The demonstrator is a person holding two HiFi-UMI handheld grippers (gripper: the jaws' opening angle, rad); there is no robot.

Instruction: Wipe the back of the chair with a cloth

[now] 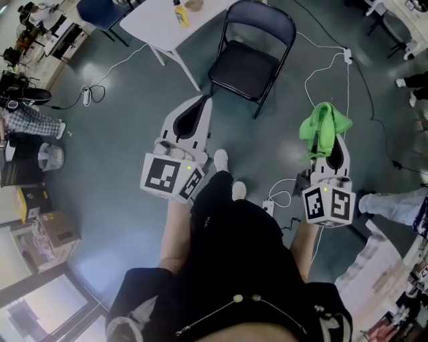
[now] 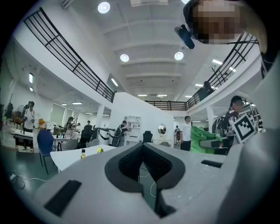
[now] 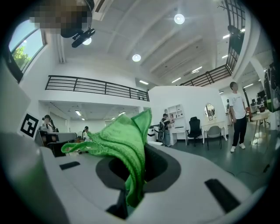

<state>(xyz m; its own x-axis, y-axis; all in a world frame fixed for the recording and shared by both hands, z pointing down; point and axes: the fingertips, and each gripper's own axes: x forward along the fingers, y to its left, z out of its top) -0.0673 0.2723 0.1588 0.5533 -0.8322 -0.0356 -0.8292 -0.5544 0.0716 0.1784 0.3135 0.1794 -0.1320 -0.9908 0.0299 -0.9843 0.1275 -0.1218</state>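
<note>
A black folding chair (image 1: 249, 61) stands on the grey floor ahead of me, its curved back (image 1: 262, 19) on the far side of the seat. My left gripper (image 1: 203, 101) (image 2: 142, 148) points toward the chair from just short of its seat, jaws shut with nothing between them. My right gripper (image 1: 327, 139) (image 3: 139, 162) is to the right of the chair and apart from it, shut on a green cloth (image 1: 323, 125) (image 3: 119, 141). The cloth bunches up above the jaws and hides the fingertips. It also shows in the left gripper view as the green cloth (image 2: 200, 139) at the right.
A white table (image 1: 160, 23) with a yellow bottle (image 1: 180, 13) stands left of the chair, a blue chair (image 1: 100, 10) beyond it. White cables and a power strip (image 1: 348, 55) lie on the floor right of the chair. Cardboard boxes (image 1: 57, 230) sit at the left, and people stand around.
</note>
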